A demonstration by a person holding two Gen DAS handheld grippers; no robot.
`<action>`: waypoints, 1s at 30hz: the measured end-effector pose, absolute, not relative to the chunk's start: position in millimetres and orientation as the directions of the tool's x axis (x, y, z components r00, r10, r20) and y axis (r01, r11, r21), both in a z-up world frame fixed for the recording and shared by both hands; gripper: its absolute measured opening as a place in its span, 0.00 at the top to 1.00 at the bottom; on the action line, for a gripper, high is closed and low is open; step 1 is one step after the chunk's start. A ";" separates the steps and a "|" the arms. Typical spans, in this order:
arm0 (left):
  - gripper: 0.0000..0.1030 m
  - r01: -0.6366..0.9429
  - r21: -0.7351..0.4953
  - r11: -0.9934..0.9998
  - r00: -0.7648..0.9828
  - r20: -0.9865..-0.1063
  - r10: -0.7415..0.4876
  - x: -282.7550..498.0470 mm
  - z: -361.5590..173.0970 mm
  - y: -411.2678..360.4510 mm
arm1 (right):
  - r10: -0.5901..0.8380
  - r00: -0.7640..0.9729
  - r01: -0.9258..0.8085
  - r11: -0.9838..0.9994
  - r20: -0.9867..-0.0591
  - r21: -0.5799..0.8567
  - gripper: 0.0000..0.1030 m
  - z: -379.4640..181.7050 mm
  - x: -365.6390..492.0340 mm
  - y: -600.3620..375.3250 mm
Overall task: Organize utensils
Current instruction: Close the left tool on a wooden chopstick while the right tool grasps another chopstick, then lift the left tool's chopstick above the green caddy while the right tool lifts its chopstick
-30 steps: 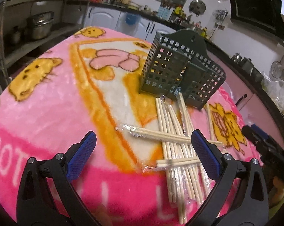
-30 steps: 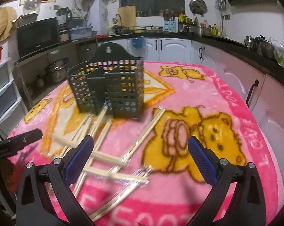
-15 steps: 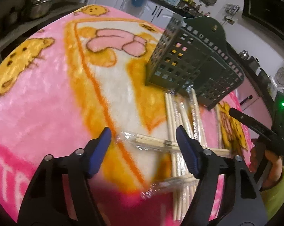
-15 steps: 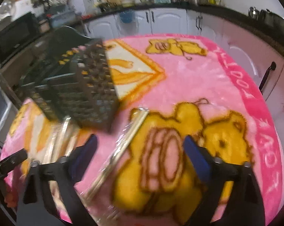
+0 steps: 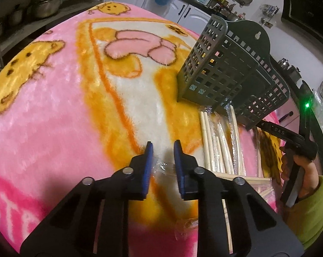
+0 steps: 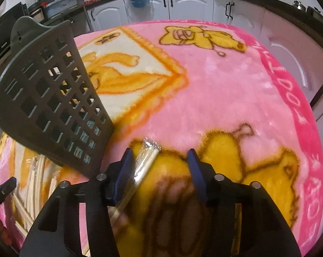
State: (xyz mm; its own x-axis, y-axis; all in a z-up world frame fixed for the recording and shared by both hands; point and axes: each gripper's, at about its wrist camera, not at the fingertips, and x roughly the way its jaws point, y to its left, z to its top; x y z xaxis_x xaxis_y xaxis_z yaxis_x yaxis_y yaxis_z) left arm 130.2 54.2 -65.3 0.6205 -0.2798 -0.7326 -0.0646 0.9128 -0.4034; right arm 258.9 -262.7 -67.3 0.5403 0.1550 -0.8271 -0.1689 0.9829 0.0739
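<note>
Left tongs (image 5: 163, 150) closing w/ the clear wrapper end of a chopstick pack (image 5: 243, 176) between the blue pads, not visibly clenched yet. More wrapped chopsticks (image 5: 220, 143) lie beside it on the pink blanket (image 5: 54, 115), reaching the dark green basket (image 5: 225, 72); can't tell what's in it. Right wrist view: right tongs (image 6: 159, 162) closing around another wrapped pair (image 6: 146, 160), touching the left pad only; basket to the left.
</note>
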 end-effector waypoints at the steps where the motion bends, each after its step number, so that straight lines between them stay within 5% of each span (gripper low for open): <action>1: 0.91 -0.063 -0.400 0.915 0.620 -0.734 -0.278 130.3 -65.0 54.7 | 0.150 0.542 -0.173 0.983 -0.827 0.064 0.62 -67.5 260.5 -262.3; 6: 0.94 -0.046 -0.396 0.917 0.621 -0.730 -0.284 132.3 -62.3 53.9 | 0.165 0.552 -0.182 0.980 -0.817 0.075 0.84 -66.2 260.7 -271.6; 30: 0.97 0.147 -0.362 0.921 0.753 -0.562 -0.341 127.8 38.2 24.0 | 0.389 0.738 -0.289 0.921 -0.552 0.263 0.97 37.2 190.1 -310.2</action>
